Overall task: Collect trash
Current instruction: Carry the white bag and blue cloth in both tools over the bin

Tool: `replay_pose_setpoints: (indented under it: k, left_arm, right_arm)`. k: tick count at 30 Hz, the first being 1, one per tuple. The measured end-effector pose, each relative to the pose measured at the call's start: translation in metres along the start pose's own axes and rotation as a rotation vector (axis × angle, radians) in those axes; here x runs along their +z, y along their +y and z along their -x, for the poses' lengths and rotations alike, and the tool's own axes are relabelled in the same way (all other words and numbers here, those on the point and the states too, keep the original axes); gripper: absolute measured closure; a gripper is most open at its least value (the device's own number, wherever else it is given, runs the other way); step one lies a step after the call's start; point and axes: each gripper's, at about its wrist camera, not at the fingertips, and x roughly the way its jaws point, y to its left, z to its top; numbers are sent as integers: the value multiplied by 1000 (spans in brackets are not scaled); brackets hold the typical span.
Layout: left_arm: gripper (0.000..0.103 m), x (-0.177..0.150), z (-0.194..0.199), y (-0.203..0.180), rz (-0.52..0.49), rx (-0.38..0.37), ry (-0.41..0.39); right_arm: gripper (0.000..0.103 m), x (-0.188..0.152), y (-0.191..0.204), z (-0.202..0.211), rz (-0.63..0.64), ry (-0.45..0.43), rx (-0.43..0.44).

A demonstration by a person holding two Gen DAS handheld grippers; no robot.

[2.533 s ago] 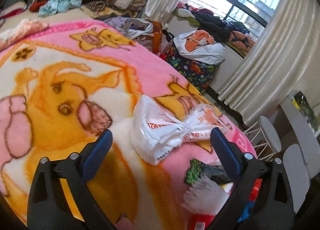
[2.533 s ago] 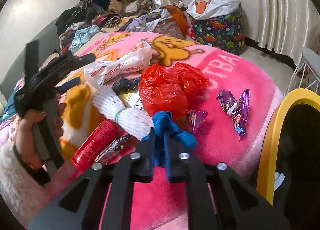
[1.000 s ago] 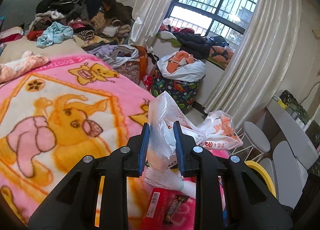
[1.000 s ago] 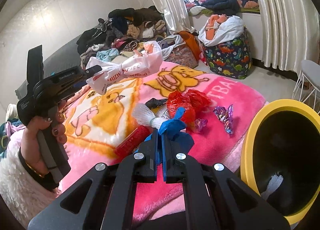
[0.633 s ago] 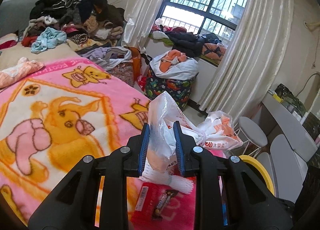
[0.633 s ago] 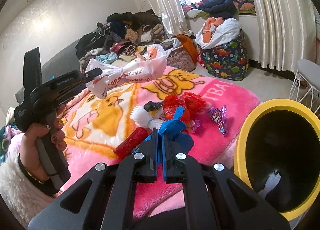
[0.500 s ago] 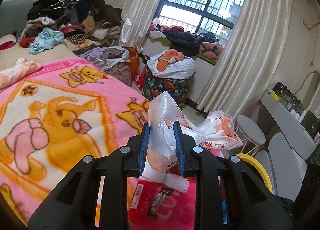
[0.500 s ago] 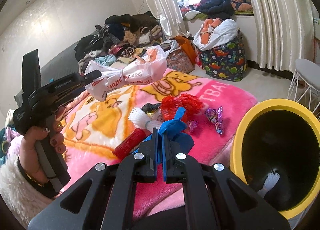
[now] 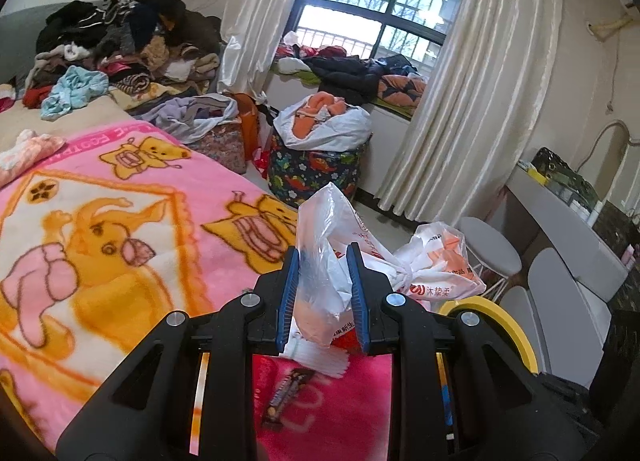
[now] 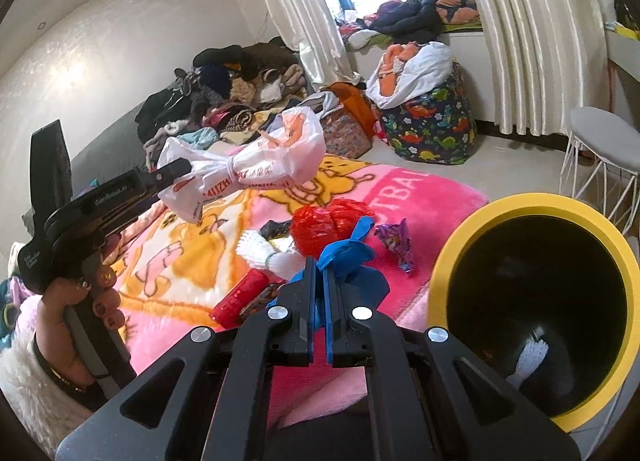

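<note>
We hold the left gripper [image 9: 323, 293] with its jaws pinching a knotted white plastic bag [image 10: 244, 165], lifted clear above the pink blanket [image 9: 120, 229] on the bed. Our right gripper [image 10: 319, 301] has its jaws pressed together on a blue crumpled bag [image 10: 352, 257]. A yellow-rimmed bin [image 10: 532, 301] stands just beside the bed edge. A red bag [image 10: 328, 225], a red can [image 10: 240, 295] and purple wrappers [image 10: 396, 245] lie on the blanket.
</note>
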Motion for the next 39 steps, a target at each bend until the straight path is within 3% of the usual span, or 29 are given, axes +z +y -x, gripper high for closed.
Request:
replay_pose_setpoints:
  k: [39]
  left_arm:
    - [85,-38,-29,-104,-255,-78,90]
  right_arm:
    - [99,2,-97,48,-216,-107,-154]
